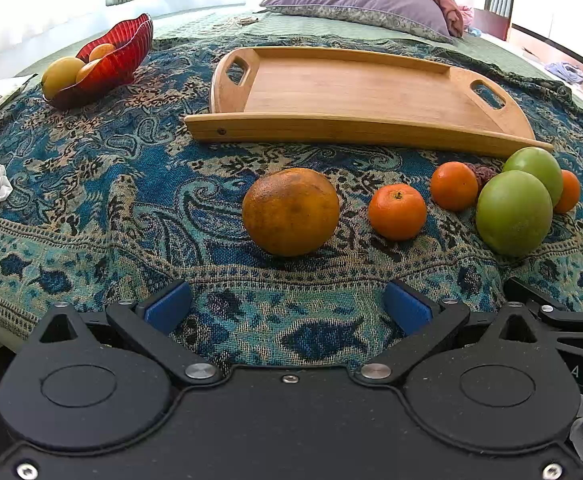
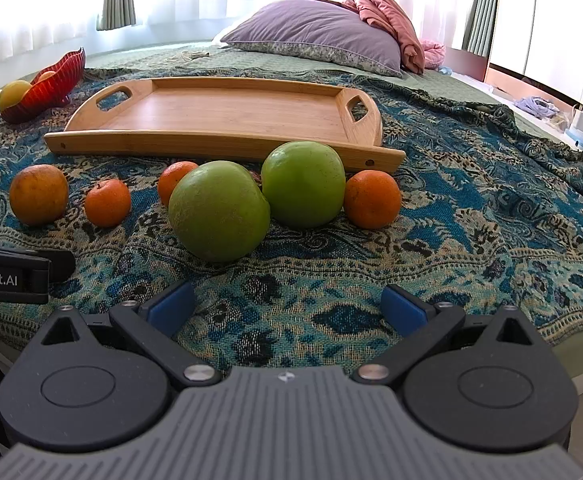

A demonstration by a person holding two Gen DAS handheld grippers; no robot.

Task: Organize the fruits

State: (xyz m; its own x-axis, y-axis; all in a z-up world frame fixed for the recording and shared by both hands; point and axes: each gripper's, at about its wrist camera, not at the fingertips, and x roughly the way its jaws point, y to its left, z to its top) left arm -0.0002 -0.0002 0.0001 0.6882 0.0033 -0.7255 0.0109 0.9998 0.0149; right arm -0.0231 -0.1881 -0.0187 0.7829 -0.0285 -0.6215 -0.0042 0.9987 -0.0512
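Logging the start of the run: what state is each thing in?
Left gripper: jaws open, empty.
Right gripper: jaws open, empty.
Wooden handled tray: empty.
Red ribbed glass bowl: holds yellow-orange fruit.
Two green round fruits: touching, on the patterned blue cloth.

dark fruit [image 1: 481,174] mostly hidden behind green fruit [image 1: 513,212]

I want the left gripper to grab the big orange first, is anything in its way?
Nothing visible. The open left gripper faces the large dull orange fruit across bare patterned blue cloth.
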